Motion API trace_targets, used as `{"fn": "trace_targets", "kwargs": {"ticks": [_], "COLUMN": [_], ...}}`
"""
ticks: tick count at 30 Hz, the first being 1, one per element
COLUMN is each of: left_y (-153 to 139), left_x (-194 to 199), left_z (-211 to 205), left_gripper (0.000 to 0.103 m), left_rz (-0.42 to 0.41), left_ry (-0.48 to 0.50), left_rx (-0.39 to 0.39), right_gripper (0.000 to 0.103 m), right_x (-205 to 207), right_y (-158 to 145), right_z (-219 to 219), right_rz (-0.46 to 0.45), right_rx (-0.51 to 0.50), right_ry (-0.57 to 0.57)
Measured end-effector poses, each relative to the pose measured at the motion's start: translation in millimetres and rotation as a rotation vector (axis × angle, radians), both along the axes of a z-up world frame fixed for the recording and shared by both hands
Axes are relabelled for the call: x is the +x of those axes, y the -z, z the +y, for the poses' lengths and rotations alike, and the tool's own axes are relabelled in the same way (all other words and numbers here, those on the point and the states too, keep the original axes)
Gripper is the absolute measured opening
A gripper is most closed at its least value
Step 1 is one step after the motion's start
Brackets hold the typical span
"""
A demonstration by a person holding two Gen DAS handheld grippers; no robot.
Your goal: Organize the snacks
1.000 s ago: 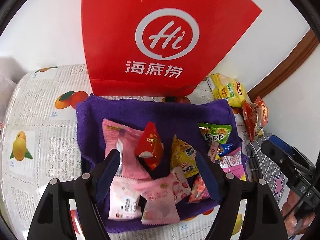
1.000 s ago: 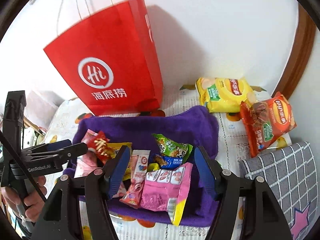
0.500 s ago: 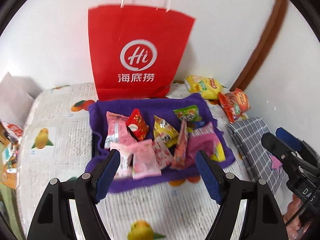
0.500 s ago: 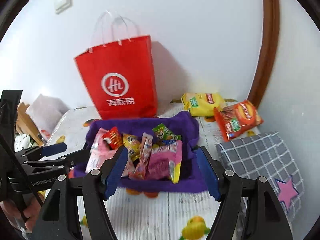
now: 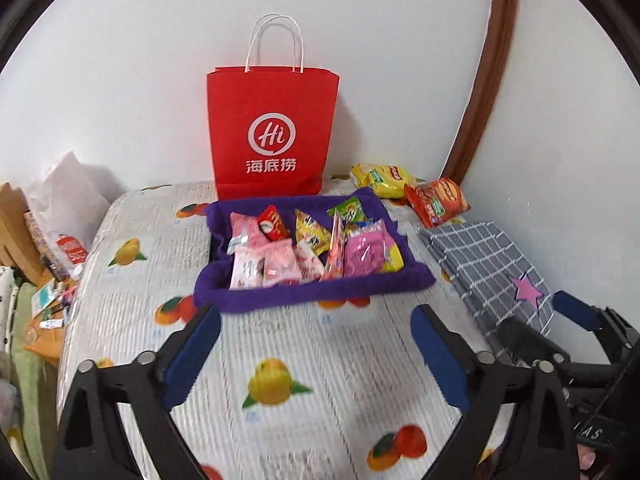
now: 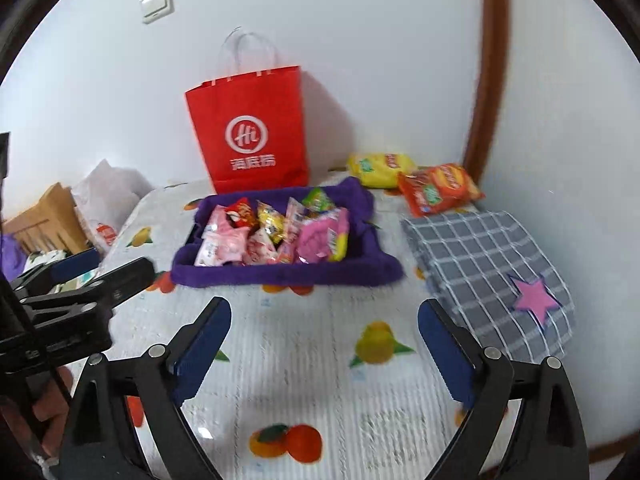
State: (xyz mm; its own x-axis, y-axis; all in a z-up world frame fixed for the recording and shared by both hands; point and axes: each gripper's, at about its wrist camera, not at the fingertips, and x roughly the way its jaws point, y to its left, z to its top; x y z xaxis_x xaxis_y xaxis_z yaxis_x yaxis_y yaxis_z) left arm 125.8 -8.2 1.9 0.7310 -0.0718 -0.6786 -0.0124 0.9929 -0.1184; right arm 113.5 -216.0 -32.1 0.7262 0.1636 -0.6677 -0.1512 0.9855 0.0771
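A purple cloth-lined tray (image 5: 312, 296) (image 6: 288, 272) sits mid-table and holds several small snack packets, pink, red, yellow and green (image 5: 280, 264) (image 6: 276, 236). A yellow chip bag (image 5: 382, 178) (image 6: 378, 164) and an orange-red chip bag (image 5: 436, 202) (image 6: 438, 188) lie behind it at the right by the wall. My left gripper (image 5: 316, 332) is open and empty, well in front of the tray. My right gripper (image 6: 324, 324) is open and empty, also in front of the tray.
A red paper bag with white handles (image 5: 272, 136) (image 6: 250, 132) stands against the wall behind the tray. A folded grey checked cloth with a pink star (image 5: 488, 264) (image 6: 488, 268) lies at the right. The table has a fruit-print cover (image 5: 276, 384). Clutter lies beyond the left edge (image 5: 52, 264).
Both grippers have pulled back and up from over the tray; tray and bag now look smaller and farther. Both stay open and empty.
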Motion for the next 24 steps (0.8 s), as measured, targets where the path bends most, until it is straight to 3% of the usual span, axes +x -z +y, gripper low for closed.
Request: {"fn": "trace_targets", "kwargs": {"ticks": [13,24], "left_y": [-4.1,-7.6], "left_x": [-89.8,-116.7], "left_z": [-22.0,-32.6], "left_gripper": [0.097,0.097], "left_rz": [-0.052,-0.082], "left_ry": [-0.025,-0.013], "left_rx": [0.049,0.052], "right_gripper": [0.101,0.101], "right_x": [-90.2,-123.0], "right_y": [-0.2,-10.1], "right_z": [-29.8,-36.3], "right_rz": [-0.042,-0.101], "right_rx": [0.029,0.025], "right_ry": [0.047,0.062]}}
